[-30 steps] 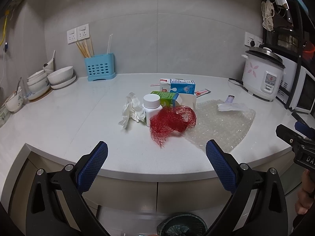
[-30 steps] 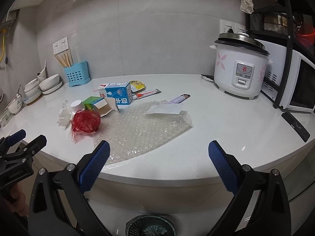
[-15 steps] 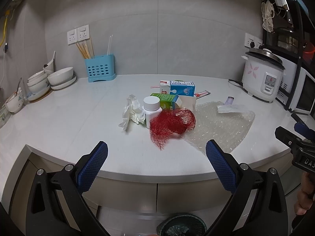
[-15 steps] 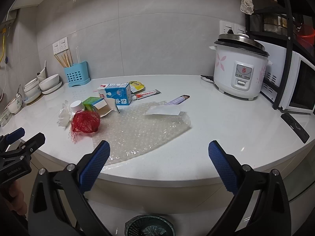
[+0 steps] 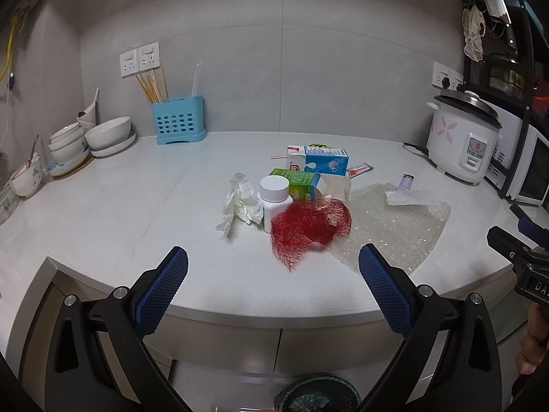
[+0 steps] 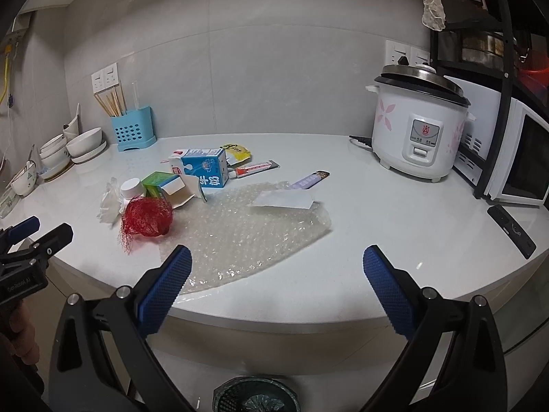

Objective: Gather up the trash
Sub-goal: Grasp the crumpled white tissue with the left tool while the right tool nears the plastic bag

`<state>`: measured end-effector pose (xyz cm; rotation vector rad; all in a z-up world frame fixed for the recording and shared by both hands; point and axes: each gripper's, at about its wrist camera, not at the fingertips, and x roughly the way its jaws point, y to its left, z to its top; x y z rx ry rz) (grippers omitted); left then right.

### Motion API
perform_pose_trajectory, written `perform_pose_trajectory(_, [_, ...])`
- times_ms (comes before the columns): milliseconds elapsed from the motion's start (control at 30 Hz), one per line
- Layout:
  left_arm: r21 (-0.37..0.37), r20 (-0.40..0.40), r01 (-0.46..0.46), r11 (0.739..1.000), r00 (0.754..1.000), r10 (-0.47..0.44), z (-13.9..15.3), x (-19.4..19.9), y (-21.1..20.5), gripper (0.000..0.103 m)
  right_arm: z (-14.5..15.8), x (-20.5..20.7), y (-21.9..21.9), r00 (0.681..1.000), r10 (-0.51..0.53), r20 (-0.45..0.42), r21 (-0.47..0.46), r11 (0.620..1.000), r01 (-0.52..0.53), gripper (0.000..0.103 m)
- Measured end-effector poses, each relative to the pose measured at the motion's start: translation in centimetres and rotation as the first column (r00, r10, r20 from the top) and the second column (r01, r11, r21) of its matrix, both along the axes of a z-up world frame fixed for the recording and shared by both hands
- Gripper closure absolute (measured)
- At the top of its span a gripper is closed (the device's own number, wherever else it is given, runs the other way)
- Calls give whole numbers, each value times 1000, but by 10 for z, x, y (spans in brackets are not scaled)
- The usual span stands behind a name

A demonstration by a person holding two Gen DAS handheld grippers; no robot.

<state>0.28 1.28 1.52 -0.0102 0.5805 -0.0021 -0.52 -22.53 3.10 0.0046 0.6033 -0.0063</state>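
Observation:
Trash lies in a heap mid-counter: a red mesh net (image 5: 310, 228) (image 6: 147, 217), a white pill bottle (image 5: 273, 199), crumpled tissue (image 5: 238, 206), a green carton (image 5: 298, 182), a blue milk carton (image 5: 320, 160) (image 6: 202, 167), a bubble wrap sheet (image 5: 391, 230) (image 6: 247, 233) and a white paper scrap (image 6: 284, 199). My left gripper (image 5: 271, 283) hangs open before the counter edge, short of the red net. My right gripper (image 6: 276, 286) is open too, at the near edge of the bubble wrap. A bin (image 6: 255, 395) sits on the floor below.
A rice cooker (image 6: 417, 134) and a microwave (image 6: 521, 161) stand at the right. A blue utensil holder (image 5: 178, 122) and stacked bowls (image 5: 85, 140) occupy the back left. A tube (image 6: 255, 169), a yellow packet (image 6: 236, 149) and a purple wrapper (image 6: 310, 180) lie behind the heap. A black remote (image 6: 511, 226) rests near the right edge.
Both grippers have drifted slightly back and lower relative to the counter; both stay open and nothing on the counter has moved.

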Motion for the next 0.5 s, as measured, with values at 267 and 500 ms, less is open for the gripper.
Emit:
perform_pose_trajectory(267, [2, -46, -37, 999, 998, 37, 15, 48, 20, 6, 4, 43, -13, 999, -7, -49, -15, 1000, 7, 7])
perform_pose_trajectory(500, [-15, -113, -62, 998, 992, 60, 9, 108, 33, 6, -5, 94, -27, 993, -20, -115, -28, 999, 17, 7])
